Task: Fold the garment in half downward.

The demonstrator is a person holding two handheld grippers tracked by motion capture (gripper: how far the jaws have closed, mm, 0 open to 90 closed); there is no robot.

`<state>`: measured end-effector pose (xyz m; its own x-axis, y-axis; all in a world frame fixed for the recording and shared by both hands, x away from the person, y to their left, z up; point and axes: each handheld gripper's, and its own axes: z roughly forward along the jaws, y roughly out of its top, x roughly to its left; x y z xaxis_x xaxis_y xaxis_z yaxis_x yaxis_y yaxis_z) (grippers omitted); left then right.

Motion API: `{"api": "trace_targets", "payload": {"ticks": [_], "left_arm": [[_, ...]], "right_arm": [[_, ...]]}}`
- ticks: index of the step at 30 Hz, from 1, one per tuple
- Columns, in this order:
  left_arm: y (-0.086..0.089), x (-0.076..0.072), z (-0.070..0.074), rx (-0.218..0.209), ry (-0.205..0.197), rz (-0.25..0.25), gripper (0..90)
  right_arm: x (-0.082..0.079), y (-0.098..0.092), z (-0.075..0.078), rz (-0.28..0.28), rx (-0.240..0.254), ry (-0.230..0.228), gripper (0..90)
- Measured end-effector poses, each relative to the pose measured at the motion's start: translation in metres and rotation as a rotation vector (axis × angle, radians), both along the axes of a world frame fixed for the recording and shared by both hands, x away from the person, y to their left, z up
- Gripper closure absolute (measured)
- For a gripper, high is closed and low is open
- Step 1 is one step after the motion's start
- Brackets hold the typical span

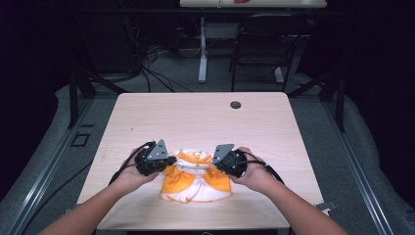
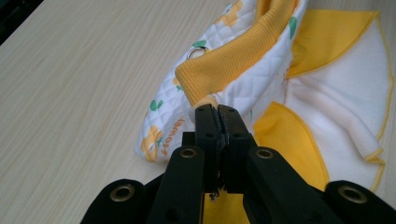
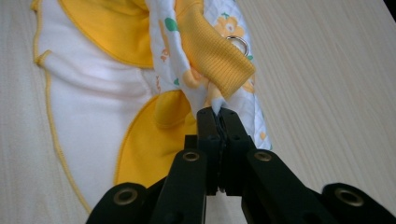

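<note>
A: One garment (image 1: 195, 181), near edge of the table (image 1: 205, 117). White quilted cloth, orange ribbed band, yellow panels, small flower print.

B: Snaps?

A: One metal snap (image 2: 198, 52) seen at each end. Left gripper (image 1: 155, 162) and right gripper (image 1: 226, 161): jaws pinched tight on its corners.

Setting: a lab or recording workspace. A bare light-wood table (image 1: 205, 117) stands inside a dark metal frame (image 1: 73, 98) on grey floor matting (image 1: 333, 147). Loose cables (image 1: 151, 73), a black chair (image 1: 264, 44) and a second desk (image 1: 252, 4) sit behind.
</note>
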<state>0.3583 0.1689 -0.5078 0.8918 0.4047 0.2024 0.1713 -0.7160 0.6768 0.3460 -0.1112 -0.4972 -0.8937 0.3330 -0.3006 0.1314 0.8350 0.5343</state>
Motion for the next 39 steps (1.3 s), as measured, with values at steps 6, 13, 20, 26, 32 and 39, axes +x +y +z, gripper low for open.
{"api": "trace_targets", "payload": {"ticks": [6, 13, 20, 26, 32, 39], "left_arm": [[0.003, -0.007, -0.009, -0.006, 0.009, -0.008, 87.3], [0.004, -0.017, -0.02, -0.014, 0.015, -0.017, 86.9], [0.009, -0.026, -0.025, -0.035, 0.015, -0.02, 86.7], [0.012, -0.036, -0.033, -0.041, 0.018, -0.028, 86.0], [0.015, -0.043, -0.038, -0.06, 0.037, -0.034, 84.7], [0.019, -0.04, -0.029, -0.139, 0.075, 0.0, 79.4]], "right_arm": [[-0.004, 0.003, -0.006, 0.002, 0.007, 0.015, 88.6], [-0.008, 0.0, -0.012, -0.012, 0.027, 0.039, 88.6], [-0.017, -0.005, -0.027, -0.036, 0.094, 0.092, 87.9], [-0.026, -0.007, -0.041, -0.042, 0.128, 0.108, 87.0], [-0.032, -0.007, -0.046, -0.041, 0.128, 0.125, 82.6], [-0.032, -0.013, -0.04, -0.065, 0.179, 0.12, 77.1]]}}
